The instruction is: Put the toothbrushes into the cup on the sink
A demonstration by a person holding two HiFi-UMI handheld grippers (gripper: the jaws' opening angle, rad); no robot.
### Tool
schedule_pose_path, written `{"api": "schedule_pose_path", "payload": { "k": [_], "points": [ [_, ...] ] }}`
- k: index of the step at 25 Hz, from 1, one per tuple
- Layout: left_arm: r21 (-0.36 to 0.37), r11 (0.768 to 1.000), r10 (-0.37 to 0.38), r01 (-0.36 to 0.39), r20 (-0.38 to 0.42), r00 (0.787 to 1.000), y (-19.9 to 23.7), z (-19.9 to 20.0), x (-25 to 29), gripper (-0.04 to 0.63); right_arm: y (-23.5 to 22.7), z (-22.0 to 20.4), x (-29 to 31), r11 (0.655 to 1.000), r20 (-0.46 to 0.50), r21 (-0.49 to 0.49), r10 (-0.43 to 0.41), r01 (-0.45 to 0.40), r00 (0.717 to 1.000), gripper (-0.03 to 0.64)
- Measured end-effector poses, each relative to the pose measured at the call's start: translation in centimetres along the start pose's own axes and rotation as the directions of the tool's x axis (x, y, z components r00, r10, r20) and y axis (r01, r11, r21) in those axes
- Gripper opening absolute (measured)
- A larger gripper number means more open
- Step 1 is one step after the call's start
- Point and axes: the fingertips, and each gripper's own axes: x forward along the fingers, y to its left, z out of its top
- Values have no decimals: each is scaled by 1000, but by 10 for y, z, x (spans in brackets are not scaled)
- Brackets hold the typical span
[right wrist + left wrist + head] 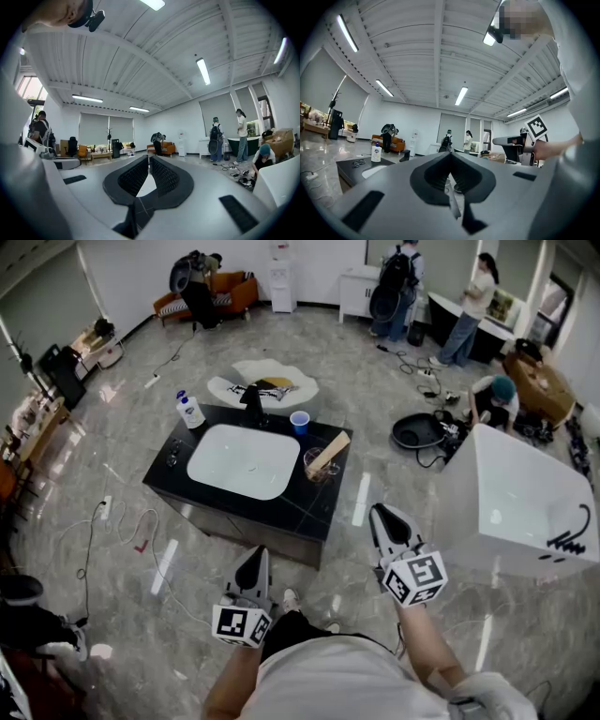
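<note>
The black sink counter (281,507) with its white basin (244,461) stands ahead of me on the marble floor. A blue cup (299,421) sits at its far edge by the black faucet (253,401). A tan box (329,451) rests across a clear glass (314,471) at the basin's right. I cannot make out any toothbrush. My left gripper (256,557) and right gripper (382,514) hover short of the counter's near side. Both point level and are shut with nothing in them. In their own views the left gripper (450,154) and right gripper (149,157) show closed tips.
A soap bottle (190,412) and a pair of glasses (172,454) lie on the counter's left. A white bathtub (525,502) stands close on the right. Cables, a black pan (417,430) and several people are farther back. A white rug (267,381) lies behind the counter.
</note>
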Motion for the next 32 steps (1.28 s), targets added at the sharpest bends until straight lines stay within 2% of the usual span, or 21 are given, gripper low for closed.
{"api": "schedule_pose_path", "payload": {
  "k": [10,22,32],
  "points": [
    [16,1000,17,-17,11,1000,-2,3,-20,2,11,5,-27,1000,20,-5,-3,3,1000,52],
    [26,999,26,-26,-5,1000,-2,-1,-27,2,20,0,-22,1000,12,9,20,-20,1000,49],
    [22,1000,-13,13,-8,1000,-8,-5,-19,2,20,-3,-28,1000,12,14,-1,1,1000,49]
  ]
}}
